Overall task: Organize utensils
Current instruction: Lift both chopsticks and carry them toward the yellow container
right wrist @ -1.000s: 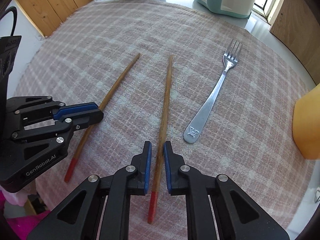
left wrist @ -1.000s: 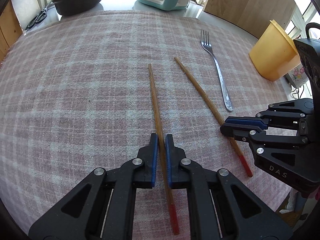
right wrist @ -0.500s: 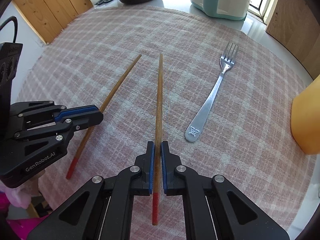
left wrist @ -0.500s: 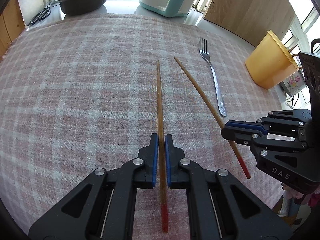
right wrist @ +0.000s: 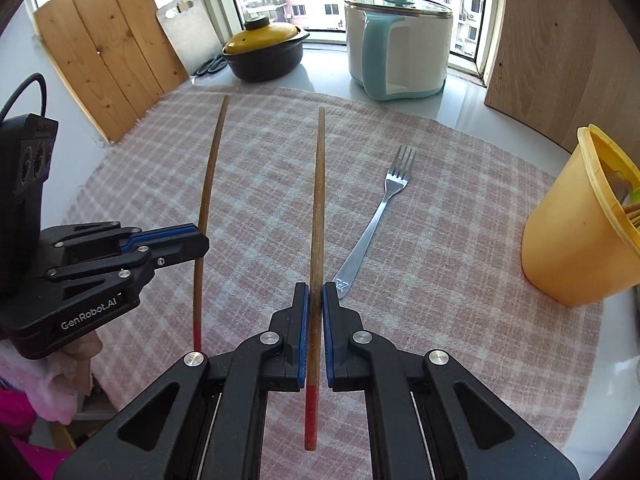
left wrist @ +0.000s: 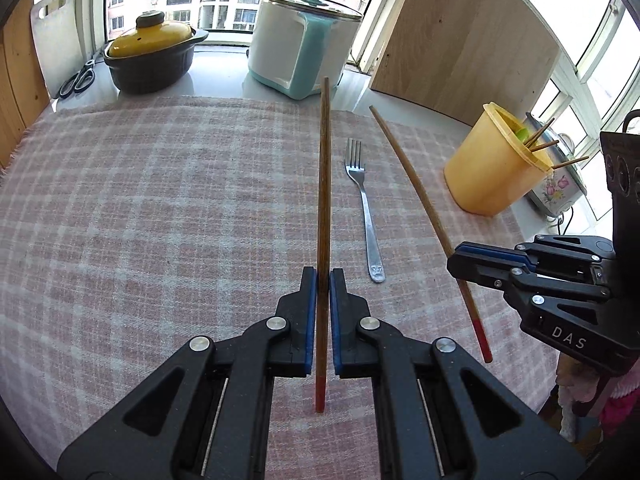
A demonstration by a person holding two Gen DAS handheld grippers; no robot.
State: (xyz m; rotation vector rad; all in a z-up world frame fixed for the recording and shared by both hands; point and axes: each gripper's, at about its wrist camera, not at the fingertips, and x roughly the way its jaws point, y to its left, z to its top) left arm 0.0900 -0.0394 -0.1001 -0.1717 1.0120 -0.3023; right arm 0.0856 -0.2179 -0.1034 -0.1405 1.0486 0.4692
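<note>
Both chopsticks point(left wrist: 323, 184) lifted off cloth point(left wrist: 160, 200); cup point(right wrist: 576, 232) contents cut off.

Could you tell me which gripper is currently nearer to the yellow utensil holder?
Right. The right gripper, holding a chopstick, is next to the yellow utensil holder; the left gripper, with its own chopstick, is farther away, beyond the fork.

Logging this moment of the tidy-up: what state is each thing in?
Left gripper: shut on left chopstick, lifted.
Right gripper: shut on right chopstick, lifted.
Fork: flat on cloth, untouched.
Yellow cup: upright, already holds utensils.
Dark pot: lidded.
</note>
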